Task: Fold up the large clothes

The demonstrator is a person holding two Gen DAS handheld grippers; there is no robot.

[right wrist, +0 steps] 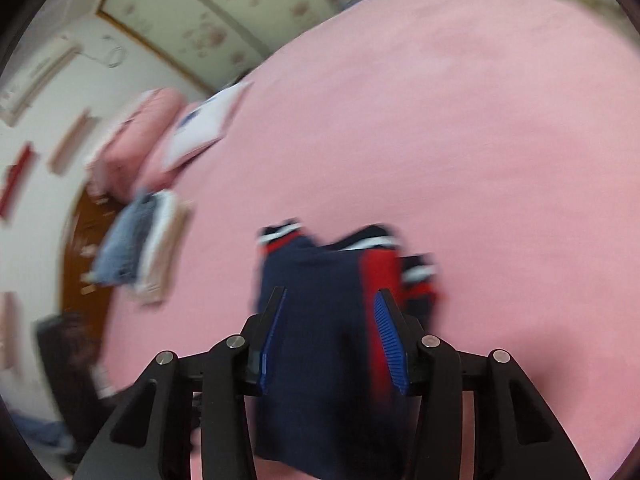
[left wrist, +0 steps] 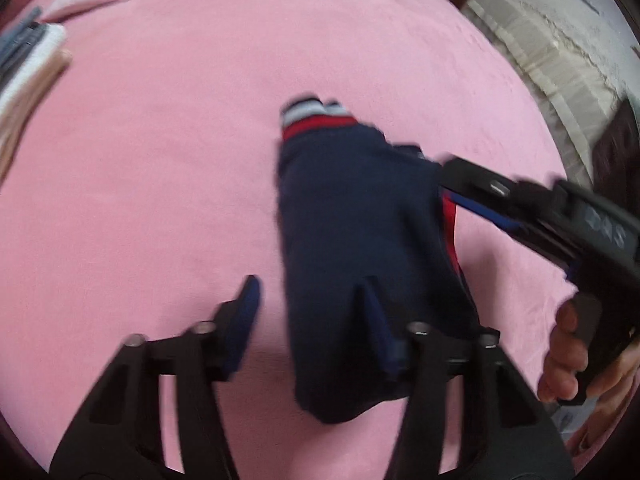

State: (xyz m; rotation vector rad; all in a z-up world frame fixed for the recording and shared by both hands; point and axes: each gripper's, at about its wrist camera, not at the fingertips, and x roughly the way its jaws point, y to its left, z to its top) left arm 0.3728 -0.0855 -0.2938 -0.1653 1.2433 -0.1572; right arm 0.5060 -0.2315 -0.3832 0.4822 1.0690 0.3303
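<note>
A folded navy garment [left wrist: 360, 240] with red, white and grey striped trim lies over the pink bedspread [left wrist: 160, 160]. My left gripper [left wrist: 312, 292] is open; its right finger [left wrist: 376, 312] rests on the garment and its left finger [left wrist: 244, 312] is over bare bedspread. My right gripper [left wrist: 448, 176] comes in from the right and is shut on the garment's right edge. In the right wrist view the garment [right wrist: 320, 340] fills the gap between the right gripper's [right wrist: 332, 304] fingers and hangs below them.
A stack of folded clothes [left wrist: 24, 72] lies at the left edge of the bed, also in the right wrist view [right wrist: 136, 240]. Pink pillows [right wrist: 136, 132] sit at the head. A cream quilt [left wrist: 552, 40] lies beyond the bed's right side.
</note>
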